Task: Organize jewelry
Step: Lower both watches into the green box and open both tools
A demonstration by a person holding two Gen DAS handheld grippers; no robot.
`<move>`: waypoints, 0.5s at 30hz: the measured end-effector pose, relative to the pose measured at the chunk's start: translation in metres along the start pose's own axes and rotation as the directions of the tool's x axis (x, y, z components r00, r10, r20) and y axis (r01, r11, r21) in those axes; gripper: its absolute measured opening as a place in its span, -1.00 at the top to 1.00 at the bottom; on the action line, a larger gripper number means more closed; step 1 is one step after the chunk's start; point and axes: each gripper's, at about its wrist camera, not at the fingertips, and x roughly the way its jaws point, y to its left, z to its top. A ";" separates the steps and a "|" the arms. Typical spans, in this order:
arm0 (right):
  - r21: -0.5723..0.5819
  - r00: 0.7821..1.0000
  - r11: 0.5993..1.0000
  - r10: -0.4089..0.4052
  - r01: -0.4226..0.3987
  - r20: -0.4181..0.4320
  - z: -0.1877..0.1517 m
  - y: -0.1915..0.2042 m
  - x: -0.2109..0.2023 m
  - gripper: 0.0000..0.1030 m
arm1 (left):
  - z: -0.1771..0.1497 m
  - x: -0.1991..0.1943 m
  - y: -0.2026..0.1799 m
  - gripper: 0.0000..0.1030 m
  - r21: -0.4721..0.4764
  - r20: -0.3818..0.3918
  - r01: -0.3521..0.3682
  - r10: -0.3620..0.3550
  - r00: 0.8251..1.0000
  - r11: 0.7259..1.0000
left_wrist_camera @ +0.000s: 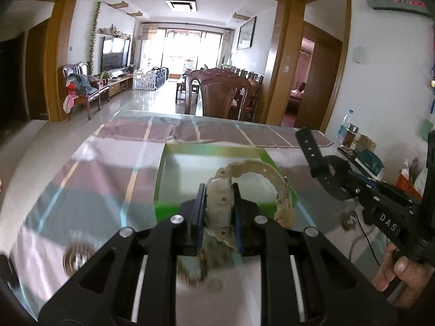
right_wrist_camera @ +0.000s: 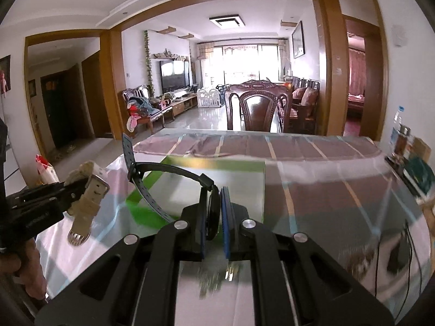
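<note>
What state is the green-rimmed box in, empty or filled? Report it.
Empty, as far as shown: the shallow green-rimmed cardboard box shows a bare pale floor; the cream plastic watch is clamped in the left tongs.

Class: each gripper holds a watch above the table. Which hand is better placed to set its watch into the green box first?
Probably the left: its gripper holds the cream watch directly before the green box; the right gripper, holding the black watch, is off-centre.

We see open tabletop (right_wrist_camera: 339, 190) around the green box (left_wrist_camera: 163, 184); bottles (left_wrist_camera: 349, 133) and clutter crowd the table's right edge.
</note>
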 end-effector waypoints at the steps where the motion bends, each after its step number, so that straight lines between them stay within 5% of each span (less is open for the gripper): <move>1: 0.001 1.000 1.000 -0.007 0.007 -0.012 0.011 -0.003 0.018 0.81 | 0.011 0.013 0.001 0.66 0.004 -0.014 -0.006 0.006 1.000 1.000; 9: 0.051 0.983 0.998 -0.020 0.030 -0.181 0.049 -0.033 0.138 0.81 | 0.061 0.127 0.022 0.66 -0.032 -0.147 -0.032 0.027 0.989 0.999; 15: 0.085 0.953 0.996 0.000 0.027 -0.304 0.046 -0.042 0.205 0.81 | 0.069 0.207 0.031 0.66 -0.045 -0.300 -0.038 0.023 0.954 0.998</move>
